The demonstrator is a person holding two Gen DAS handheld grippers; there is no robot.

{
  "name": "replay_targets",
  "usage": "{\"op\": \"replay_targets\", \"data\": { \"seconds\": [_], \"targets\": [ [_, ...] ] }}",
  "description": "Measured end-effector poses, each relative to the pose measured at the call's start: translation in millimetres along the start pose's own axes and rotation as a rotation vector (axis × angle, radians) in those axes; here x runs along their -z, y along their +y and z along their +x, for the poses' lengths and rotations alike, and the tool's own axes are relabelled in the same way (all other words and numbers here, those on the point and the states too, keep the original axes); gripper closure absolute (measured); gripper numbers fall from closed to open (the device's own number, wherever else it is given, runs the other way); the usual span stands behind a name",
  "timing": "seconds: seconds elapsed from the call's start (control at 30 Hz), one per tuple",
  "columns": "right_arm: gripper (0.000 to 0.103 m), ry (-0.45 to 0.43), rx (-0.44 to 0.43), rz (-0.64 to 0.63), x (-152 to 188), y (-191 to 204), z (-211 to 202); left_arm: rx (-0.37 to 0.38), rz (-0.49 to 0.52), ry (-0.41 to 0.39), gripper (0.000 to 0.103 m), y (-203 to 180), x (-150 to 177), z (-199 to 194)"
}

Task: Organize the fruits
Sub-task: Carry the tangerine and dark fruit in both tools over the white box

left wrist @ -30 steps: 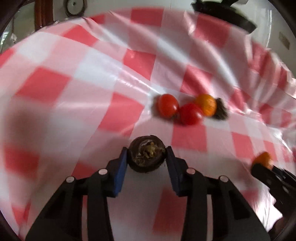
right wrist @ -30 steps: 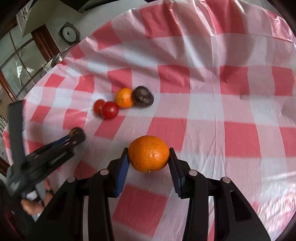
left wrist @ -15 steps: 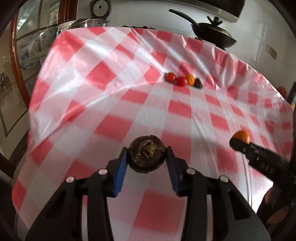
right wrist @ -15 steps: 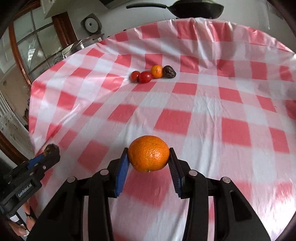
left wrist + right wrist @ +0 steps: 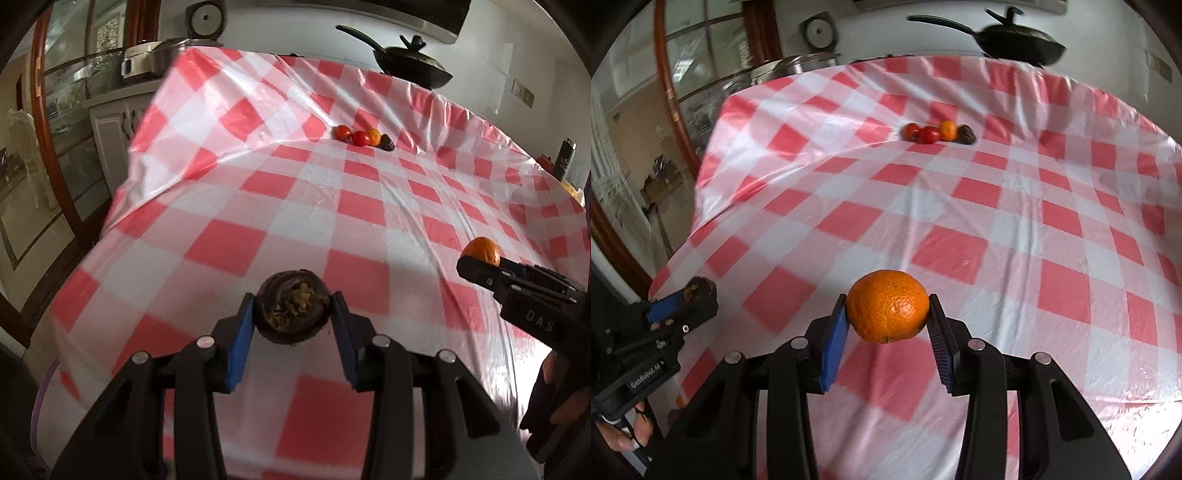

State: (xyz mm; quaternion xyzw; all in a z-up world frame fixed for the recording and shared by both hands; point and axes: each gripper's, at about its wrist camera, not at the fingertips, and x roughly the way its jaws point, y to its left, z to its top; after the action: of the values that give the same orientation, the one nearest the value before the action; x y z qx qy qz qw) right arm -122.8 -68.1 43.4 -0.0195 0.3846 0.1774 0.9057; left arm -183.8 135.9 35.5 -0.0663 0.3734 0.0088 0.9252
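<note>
both hand-held grippers backed off | left [image 5: 293, 319] grips dark fruit [image 5: 293, 309] | right [image 5: 888, 314] grips orange [image 5: 887, 305] | four fruits [image 5: 364, 137] on cloth

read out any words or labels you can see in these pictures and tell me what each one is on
"DAS": right claw body, left wrist view; the rest is cut off.
"GenRobot.AI": left claw body, right wrist view.
Dark bottle: pale logo, too small to read.

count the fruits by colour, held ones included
red: 2, one beside the other
orange: 2, small one on the cloth, big one in the right gripper
dark brown: 2, one on the cloth, one in the left gripper
total: 6
</note>
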Motion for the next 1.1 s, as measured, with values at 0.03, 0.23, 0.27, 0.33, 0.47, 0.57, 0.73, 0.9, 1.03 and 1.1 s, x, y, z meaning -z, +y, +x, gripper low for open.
{"op": "replay_targets", "data": {
  "seconds": [0.03,0.23,0.27,0.33,0.47,0.57,0.73,0.9,1.03,1.1],
  "targets": [
    [0.061,-0.001,-0.001,-0.008,1,5,-1,-0.004,-0.006,-0.008,0.061,5,3,-6],
    [0.061,-0.026,-0.031,-0.099,6,44,-20,-0.042,-0.025,-0.071,0.061,34,16,-40],
    [0.061,-0.036,-0.04,-0.115,7,52,-24,-0.047,-0.026,-0.077,0.061,38,18,-45],
    [0.061,-0.052,-0.055,-0.142,8,64,-31,-0.058,-0.034,-0.088,0.061,48,23,-53],
    [0.061,-0.081,-0.107,-0.214,13,95,-45,-0.076,-0.083,-0.083,0.061,74,39,-64],
    [0.061,-0.087,-0.141,-0.278,20,118,-49,-0.106,-0.135,-0.068,0.061,98,55,-69],
    [0.061,-0.079,-0.194,-0.393,34,156,-51,-0.162,-0.205,-0.029,0.061,134,85,-72],
    [0.061,-0.055,-0.245,-0.526,55,198,-50,-0.196,-0.271,0.022,0.061,161,114,-70],
    [0.061,-0.038,-0.281,-0.616,71,223,-50,-0.221,-0.304,0.061,0.061,176,136,-68],
    [0.061,-0.021,-0.305,-0.665,79,236,-48,-0.232,-0.321,0.085,0.061,183,146,-65]
  ]
}}
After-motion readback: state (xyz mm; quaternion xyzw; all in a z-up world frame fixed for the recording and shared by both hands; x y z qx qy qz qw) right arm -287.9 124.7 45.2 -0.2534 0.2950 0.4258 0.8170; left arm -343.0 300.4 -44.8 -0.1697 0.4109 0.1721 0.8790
